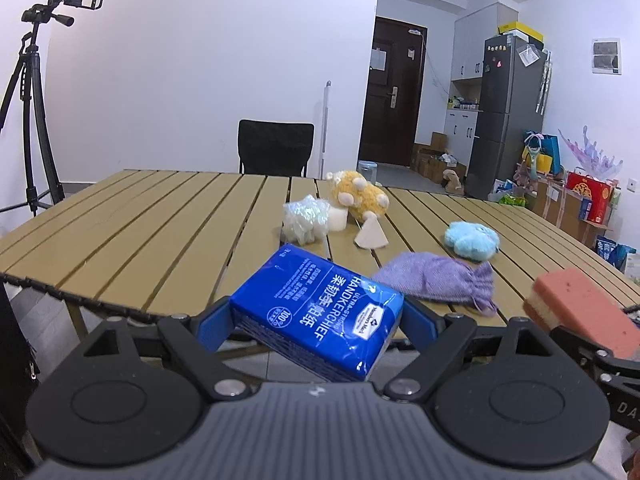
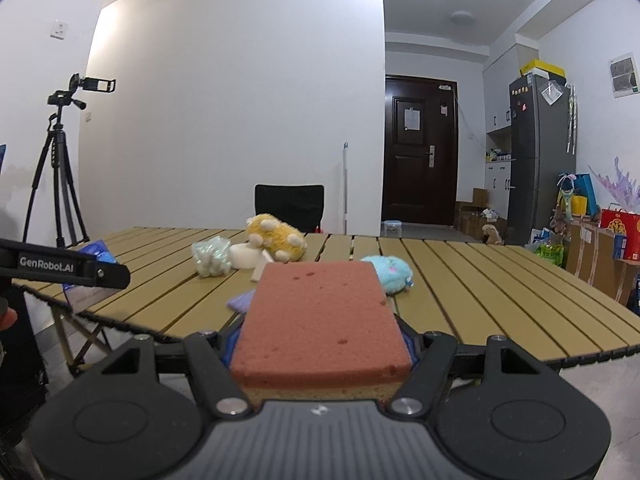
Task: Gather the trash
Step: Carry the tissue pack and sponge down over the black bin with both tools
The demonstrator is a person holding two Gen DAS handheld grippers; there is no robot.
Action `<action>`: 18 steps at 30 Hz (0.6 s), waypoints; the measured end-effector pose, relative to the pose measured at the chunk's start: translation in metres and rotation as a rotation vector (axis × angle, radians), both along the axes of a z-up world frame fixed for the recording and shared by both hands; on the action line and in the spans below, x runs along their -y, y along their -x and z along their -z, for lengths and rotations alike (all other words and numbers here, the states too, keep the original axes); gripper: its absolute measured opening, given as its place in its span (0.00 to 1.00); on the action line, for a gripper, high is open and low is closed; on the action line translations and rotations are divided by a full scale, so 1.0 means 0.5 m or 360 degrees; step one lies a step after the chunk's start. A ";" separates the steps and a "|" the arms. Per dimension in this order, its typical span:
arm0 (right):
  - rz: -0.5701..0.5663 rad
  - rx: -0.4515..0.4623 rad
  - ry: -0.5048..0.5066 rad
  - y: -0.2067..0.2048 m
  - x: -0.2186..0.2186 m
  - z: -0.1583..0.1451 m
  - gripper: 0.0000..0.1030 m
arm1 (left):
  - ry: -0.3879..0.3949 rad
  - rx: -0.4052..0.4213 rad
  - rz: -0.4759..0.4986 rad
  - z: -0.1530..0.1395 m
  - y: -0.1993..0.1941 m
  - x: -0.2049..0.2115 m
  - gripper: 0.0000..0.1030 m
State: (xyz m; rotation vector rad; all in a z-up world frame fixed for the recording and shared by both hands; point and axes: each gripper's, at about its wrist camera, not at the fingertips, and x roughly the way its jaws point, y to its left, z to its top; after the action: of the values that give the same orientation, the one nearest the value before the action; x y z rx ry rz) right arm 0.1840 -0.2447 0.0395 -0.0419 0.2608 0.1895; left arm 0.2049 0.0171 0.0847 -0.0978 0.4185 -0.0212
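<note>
**Both claws loaded at the near edge of the table**

Your left gripper (image 1: 316,320) is clamped on a blue handkerchief tissue pack (image 1: 320,312), tilted, its blue pads pressing both sides. Your right gripper (image 2: 322,344) is clamped on a pink-topped sponge (image 2: 320,320), held flat and level. Both items hang just short of the slatted table (image 1: 160,232). On the table, nearest first: a purple drawstring pouch (image 1: 436,280), a light blue plush (image 1: 472,240), a beige wedge (image 1: 370,236), a crumpled iridescent wrapper (image 1: 304,220) touching a white block (image 1: 338,218), and a yellow plush (image 1: 360,196). A black chair (image 1: 276,148) stands beyond.
</note>
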 end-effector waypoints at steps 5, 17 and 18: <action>-0.0016 -0.0061 -0.0001 0.028 -0.006 0.016 0.67 | -0.0002 -0.0055 0.0017 0.024 0.034 0.006 0.85; 0.0003 -0.0299 0.0009 0.085 -0.007 0.092 0.67 | -0.0061 -0.0251 0.0044 0.106 0.097 0.011 0.85; 0.0004 -0.0326 0.0012 0.087 -0.008 0.100 0.67 | -0.0065 -0.0275 0.0046 0.115 0.100 0.010 0.85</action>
State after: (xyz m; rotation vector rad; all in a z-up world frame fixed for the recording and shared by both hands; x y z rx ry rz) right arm 0.1405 -0.2406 -0.0104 -0.0297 0.4655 0.1903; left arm 0.1549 0.0122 0.0274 -0.0532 0.5925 -0.0327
